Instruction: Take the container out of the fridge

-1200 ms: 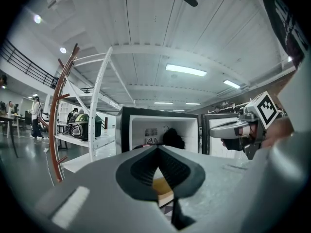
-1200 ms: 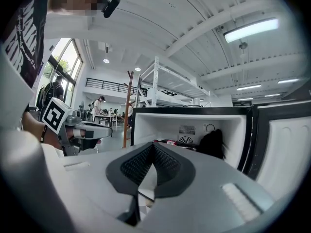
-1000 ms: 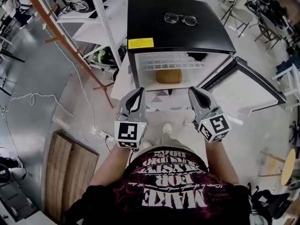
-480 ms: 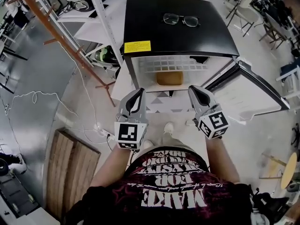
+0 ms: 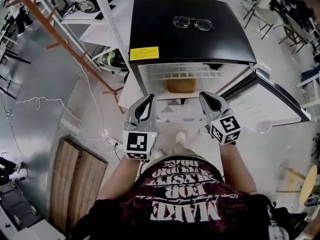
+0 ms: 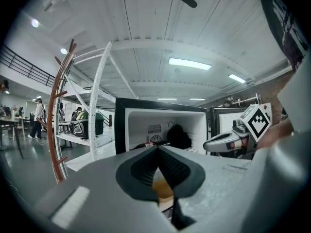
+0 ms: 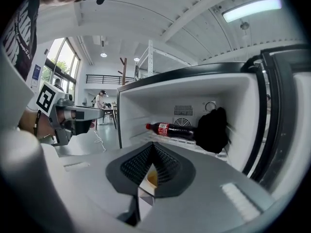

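Note:
A black mini fridge (image 5: 192, 39) stands open in front of me. An amber container (image 5: 181, 85) sits on its lower level, under a white wire shelf (image 5: 182, 70). My left gripper (image 5: 148, 98) and right gripper (image 5: 206, 95) hover side by side just short of the opening, both shut and empty. In the left gripper view the left gripper (image 6: 157, 148) shows the container (image 6: 162, 188) through the gap below its tips. The right gripper (image 7: 153, 144) shows the container (image 7: 151, 178) the same way. Neither gripper touches it.
The fridge door (image 5: 270, 101) hangs open to the right. A cola bottle (image 7: 170, 129) and a black bundle (image 7: 211, 129) lie on the upper shelf. Glasses (image 5: 192, 22) rest on the fridge top. A white rack (image 5: 95, 29) and a wooden pallet (image 5: 80, 184) are at the left.
The right gripper has drifted slightly lower and leftward before the opening. The left gripper has kept its place. Both stay shut.

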`<state>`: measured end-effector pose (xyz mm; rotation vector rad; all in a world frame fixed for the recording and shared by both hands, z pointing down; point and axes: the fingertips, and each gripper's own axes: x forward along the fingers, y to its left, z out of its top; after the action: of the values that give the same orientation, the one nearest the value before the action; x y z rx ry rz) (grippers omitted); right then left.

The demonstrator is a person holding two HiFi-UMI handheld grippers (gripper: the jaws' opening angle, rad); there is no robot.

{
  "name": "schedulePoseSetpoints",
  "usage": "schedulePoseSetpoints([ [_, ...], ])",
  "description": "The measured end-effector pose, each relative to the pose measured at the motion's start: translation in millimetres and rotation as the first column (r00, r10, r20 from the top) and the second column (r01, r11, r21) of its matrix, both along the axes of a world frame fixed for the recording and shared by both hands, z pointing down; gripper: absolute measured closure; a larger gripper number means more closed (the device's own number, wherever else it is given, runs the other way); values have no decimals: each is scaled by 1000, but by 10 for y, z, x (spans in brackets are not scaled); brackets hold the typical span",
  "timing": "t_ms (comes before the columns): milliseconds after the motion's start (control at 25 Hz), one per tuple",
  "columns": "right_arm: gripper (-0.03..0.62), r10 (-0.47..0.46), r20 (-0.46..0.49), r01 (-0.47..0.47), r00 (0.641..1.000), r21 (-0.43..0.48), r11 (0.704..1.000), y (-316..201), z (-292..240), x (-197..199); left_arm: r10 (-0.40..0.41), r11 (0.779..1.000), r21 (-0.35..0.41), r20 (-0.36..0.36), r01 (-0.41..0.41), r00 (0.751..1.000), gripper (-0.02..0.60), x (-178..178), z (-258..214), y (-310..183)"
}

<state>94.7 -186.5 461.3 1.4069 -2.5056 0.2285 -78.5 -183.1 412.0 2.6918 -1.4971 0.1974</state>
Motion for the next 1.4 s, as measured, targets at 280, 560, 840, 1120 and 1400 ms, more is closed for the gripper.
schedulePoseSetpoints([
  [280,569,18,-16,-19,1000,-66,998,-142,264,105,-15,1000,-12,11,15,1000,580,28,49,-56],
  [560,568,42,-35,-46,999,-137,990,-267,569,218,-31,999,-8,16,31,999,580,30,40,-115],
  [840,549,90,-40,-97,995,-239,966,-385,903,381,-46,999,-5,22,46,999,580,40,29,-148],
  [1120,523,103,-28,-107,994,-323,940,-502,1168,441,-47,999,-20,33,48,998,580,83,74,-162],
  [1400,510,88,-63,-106,994,-381,919,-576,1453,426,-58,998,-6,42,58,997,580,77,68,-172],
])
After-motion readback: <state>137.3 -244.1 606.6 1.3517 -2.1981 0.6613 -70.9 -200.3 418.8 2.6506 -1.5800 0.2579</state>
